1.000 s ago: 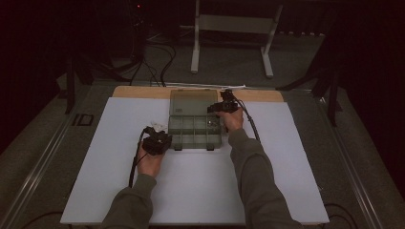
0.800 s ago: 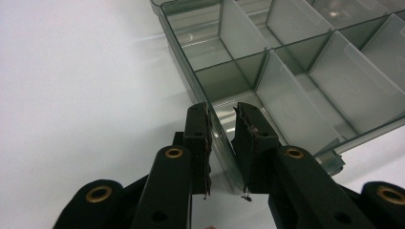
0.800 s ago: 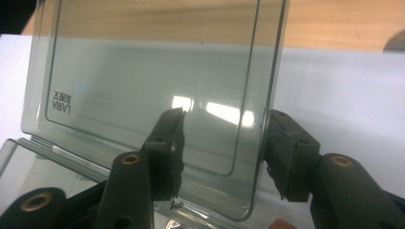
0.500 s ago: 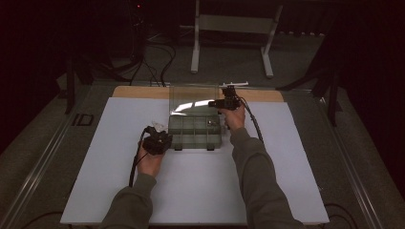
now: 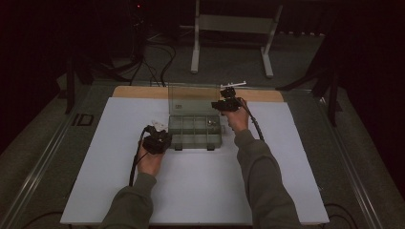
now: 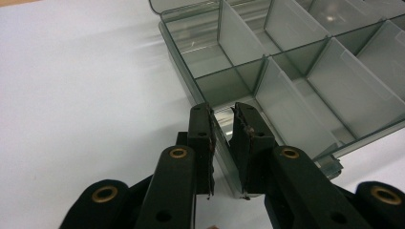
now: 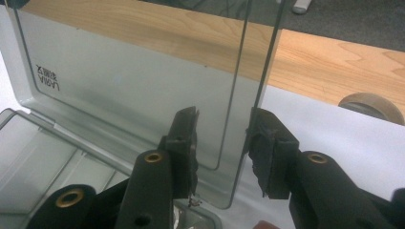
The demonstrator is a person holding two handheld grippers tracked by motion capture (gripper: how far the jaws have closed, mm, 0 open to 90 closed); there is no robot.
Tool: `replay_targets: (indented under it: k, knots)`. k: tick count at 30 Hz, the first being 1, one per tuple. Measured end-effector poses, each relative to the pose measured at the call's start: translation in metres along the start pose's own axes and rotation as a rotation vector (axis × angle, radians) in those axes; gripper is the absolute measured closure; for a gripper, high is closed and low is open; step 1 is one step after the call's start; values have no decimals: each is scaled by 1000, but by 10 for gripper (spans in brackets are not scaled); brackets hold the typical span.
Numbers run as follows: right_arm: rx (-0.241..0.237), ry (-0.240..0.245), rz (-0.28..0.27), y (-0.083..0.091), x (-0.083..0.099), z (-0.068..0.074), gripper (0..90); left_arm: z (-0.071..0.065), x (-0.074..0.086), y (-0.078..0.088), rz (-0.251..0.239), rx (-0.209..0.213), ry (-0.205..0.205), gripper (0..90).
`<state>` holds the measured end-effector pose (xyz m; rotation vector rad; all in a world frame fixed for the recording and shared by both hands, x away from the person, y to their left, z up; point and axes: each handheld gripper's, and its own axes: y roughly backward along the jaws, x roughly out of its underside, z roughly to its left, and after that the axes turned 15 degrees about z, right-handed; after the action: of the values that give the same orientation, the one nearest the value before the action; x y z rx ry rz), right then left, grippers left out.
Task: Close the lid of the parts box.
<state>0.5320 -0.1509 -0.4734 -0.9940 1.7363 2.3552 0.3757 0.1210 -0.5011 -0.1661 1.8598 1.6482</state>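
Box [image 5: 196, 130] of clear grey plastic sits mid-desk on the white sheet [image 5: 119, 191], long axis running left to right, lid [image 5: 191, 98] stood upright along the far edge. High view: left claw [image 5: 160, 136] at the box's left front corner; right claw [image 5: 220, 104] raised at the lid's right edge. Bare wooden strip of desk [image 5: 267, 95] shows behind.

Left claw view: left claw [image 6: 223, 138] pinches the thin side wall of the box [image 6: 286, 71] near its corner, pads pressed on both faces. Inside, straight translucent dividers form rectangular compartments; surfaces smooth, glossy.

Right claw view: right claw [image 7: 220, 148] straddles the lid's [image 7: 119, 95] free edge, jaws having just been closing, the pane between them with a gap visible on each side. Lid flat, transparent, rounded corner, small printed lettering. Wood grain of desk [image 7: 334, 62] beyond.
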Motion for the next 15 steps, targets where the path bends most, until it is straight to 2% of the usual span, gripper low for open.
replay_targets:
  k: [8,12,15]
  knots:
    - [45,58,-13,6,5,6,643,0,0,0,0,-4,1,796]
    - [91,114,-22,9,10,11,651,-1,0,0,0,-6,-1,796]
    - [108,136,-30,11,13,14,658,-1,0,0,0,-7,1,796]
